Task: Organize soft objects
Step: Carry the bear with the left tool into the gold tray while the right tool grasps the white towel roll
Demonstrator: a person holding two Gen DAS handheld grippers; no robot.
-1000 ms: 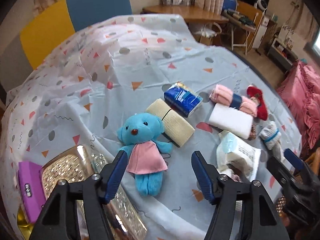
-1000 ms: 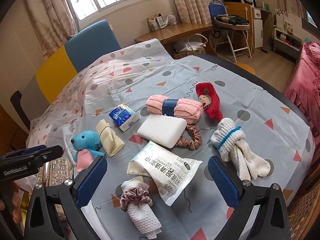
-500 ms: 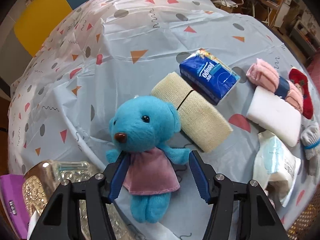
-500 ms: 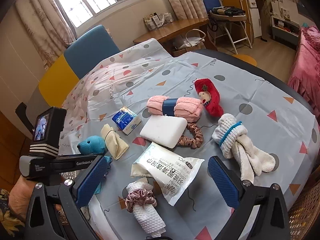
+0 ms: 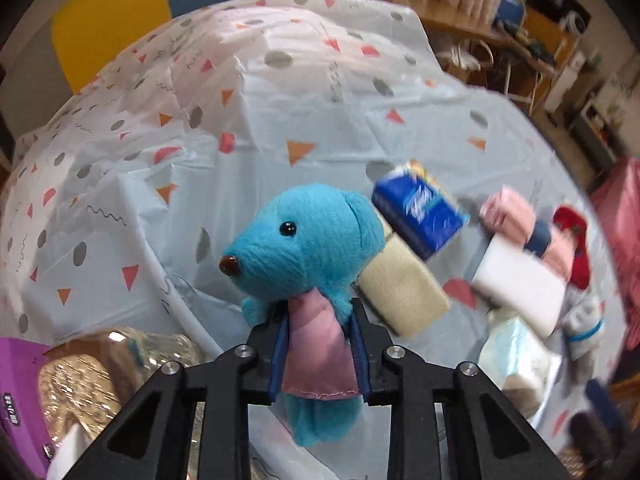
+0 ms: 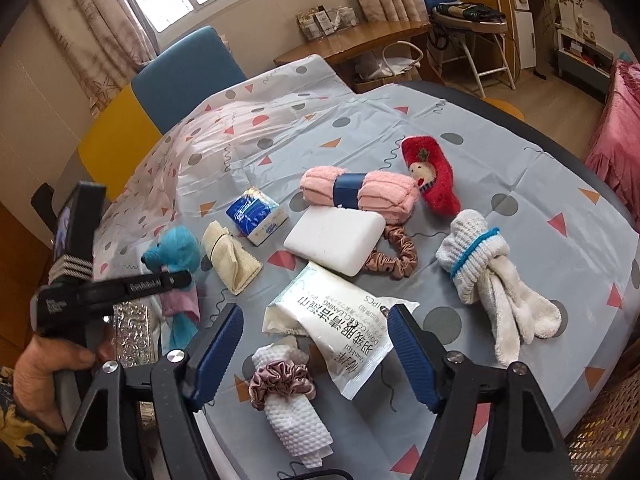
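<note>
Since the earlier frame the left gripper (image 5: 319,354) has closed on the blue teddy bear (image 5: 308,256) and raised it off the tablecloth (image 5: 168,168); its fingers pinch the pink dress, head upright above them. From the right wrist, the right gripper (image 6: 316,354) hangs with fingers apart above the wipes packet (image 6: 340,320); the bear (image 6: 176,252) dangles at left.

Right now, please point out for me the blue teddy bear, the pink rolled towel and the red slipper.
blue teddy bear (image 5: 304,240): left wrist view, on its head.
pink rolled towel (image 6: 384,194): right wrist view, on its right half.
red slipper (image 6: 438,184): right wrist view, on its fluffy side.
</note>
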